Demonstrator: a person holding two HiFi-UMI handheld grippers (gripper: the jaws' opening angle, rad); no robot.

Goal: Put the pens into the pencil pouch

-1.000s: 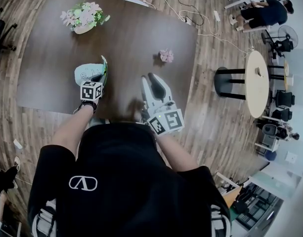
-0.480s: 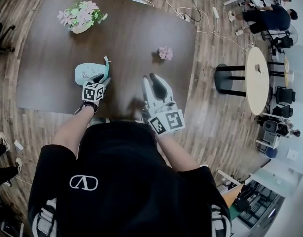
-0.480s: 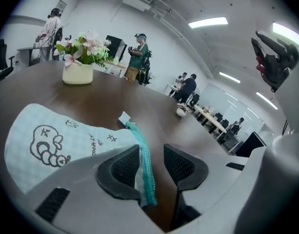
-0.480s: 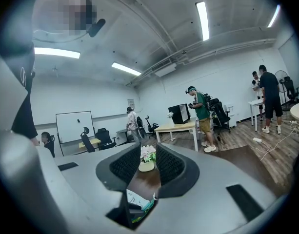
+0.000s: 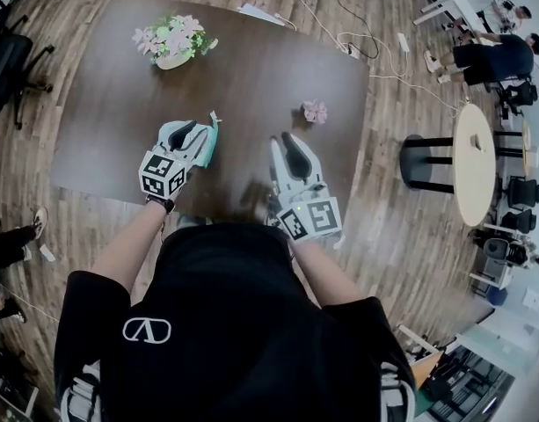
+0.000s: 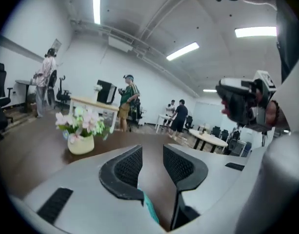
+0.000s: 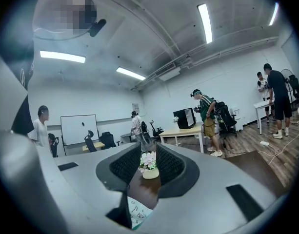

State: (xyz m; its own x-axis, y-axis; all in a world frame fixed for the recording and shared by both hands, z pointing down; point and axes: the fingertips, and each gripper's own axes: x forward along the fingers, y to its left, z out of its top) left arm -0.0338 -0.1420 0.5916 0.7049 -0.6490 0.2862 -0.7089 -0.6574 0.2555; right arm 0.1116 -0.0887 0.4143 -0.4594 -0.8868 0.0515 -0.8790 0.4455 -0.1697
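- Head view: my left gripper (image 5: 188, 133) hovers with its jaws parted. The teal pencil pouch (image 5: 211, 139) on the brown table (image 5: 251, 69) peeks out at its 3 o'clock. My right gripper (image 5: 291, 148) sits at the pouch's 3 o'clock.
- Left gripper view: the pads stand apart and grip nothing. A sliver of the pouch (image 6: 150, 209) shows at 6 o'clock, and a flower pot (image 6: 81, 130) at 10 o'clock.
- Right gripper view: the jaws are released and empty. A small flower pot (image 7: 149, 169) shows far off through the gap, with a printed pouch corner (image 7: 138, 212) at 6 o'clock.

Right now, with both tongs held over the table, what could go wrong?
The small flower pot stands just ahead of the right tongs; a push forward could tip it.
The open left tongs hang above the teal pouch; a careless grab might drag it instead of opening it.
No pens show in any view, so the job may stall.
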